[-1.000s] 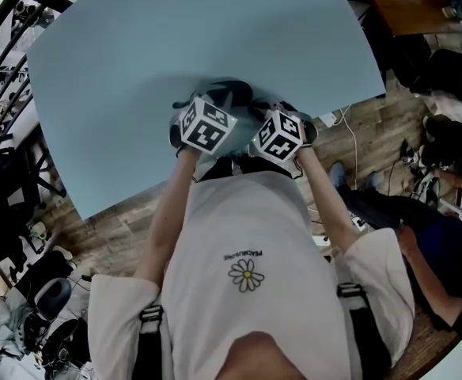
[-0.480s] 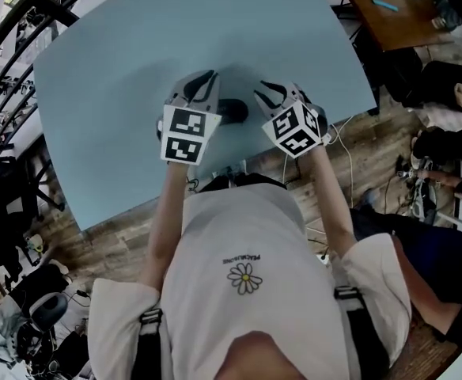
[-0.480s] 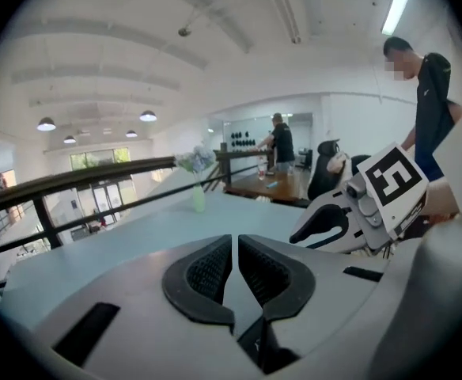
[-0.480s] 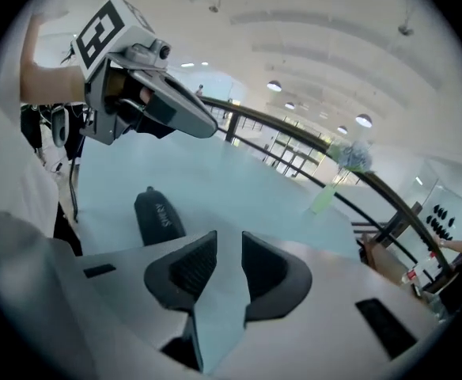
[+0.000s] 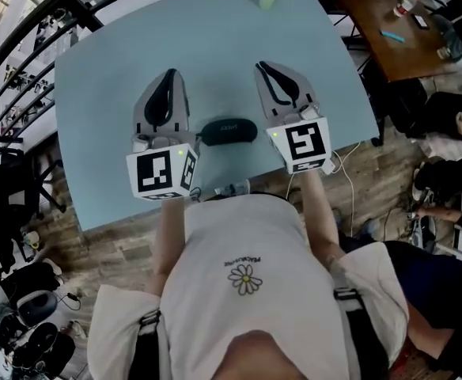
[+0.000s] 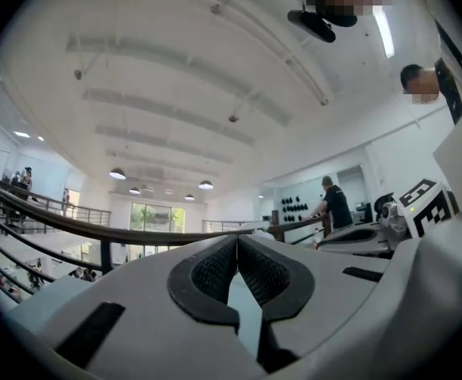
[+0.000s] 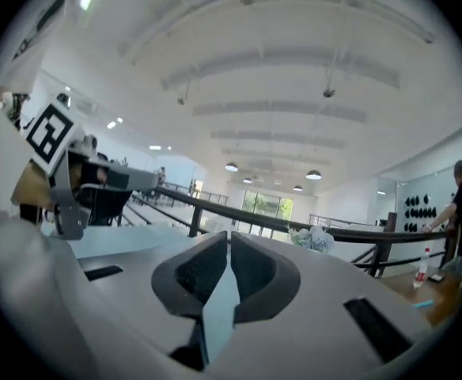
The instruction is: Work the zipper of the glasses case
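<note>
Pale blue desk (image 5: 96, 70) has the glasses case (image 5: 229, 131) lying on its own now. A second ago the left gripper (image 5: 169, 76) and right gripper (image 5: 261, 67) were down on it; both have lifted off, jaws together, empty. I'd guess the zipper work is done or paused.

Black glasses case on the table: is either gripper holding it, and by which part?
Nothing is held. The black oval glasses case lies free on the light blue table, between the left gripper and right gripper, both shut on nothing.
</note>
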Available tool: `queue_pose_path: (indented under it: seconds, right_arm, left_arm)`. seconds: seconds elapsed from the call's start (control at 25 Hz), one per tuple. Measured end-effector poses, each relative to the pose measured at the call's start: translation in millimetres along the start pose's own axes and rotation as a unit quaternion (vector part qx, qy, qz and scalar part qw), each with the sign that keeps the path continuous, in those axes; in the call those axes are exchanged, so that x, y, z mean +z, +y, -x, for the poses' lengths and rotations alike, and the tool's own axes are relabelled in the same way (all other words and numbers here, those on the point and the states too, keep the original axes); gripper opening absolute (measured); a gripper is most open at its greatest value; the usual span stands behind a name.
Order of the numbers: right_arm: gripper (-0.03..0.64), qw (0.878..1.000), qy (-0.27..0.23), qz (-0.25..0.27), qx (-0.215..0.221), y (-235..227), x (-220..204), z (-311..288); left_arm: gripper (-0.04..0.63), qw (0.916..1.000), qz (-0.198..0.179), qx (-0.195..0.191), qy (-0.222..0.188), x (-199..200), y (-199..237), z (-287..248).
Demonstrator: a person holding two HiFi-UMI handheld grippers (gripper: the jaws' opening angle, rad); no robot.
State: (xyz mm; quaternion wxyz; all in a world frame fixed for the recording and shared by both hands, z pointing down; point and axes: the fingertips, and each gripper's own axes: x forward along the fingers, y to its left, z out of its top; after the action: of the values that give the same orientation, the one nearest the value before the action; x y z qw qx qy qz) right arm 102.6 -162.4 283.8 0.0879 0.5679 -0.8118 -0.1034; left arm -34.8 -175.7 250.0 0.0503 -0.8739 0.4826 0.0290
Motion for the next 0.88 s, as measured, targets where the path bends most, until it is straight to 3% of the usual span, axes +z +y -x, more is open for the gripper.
queue_pose_path:
  seconds: [0.12, 0.32, 0.88]
  right_arm:
    - [0.011, 0.998, -0.049, -0.036, -0.009, 3, 19, 2]
    - [0.008, 0.997, -0.081, -0.017, -0.005, 17, 32, -2]
    - [0.008, 0.997, -0.082, -0.003, -0.008, 23, 34, -3]
  left_arm:
    - [0.015, 0.9992, -0.012, 0.032, -0.021, 7, 13, 12]
    - [0.015, 0.9970, -0.019, 0.064, -0.040, 13, 27, 28]
    - [0.015, 0.9956, -0.026, 0.078, -0.045, 17, 37, 36]
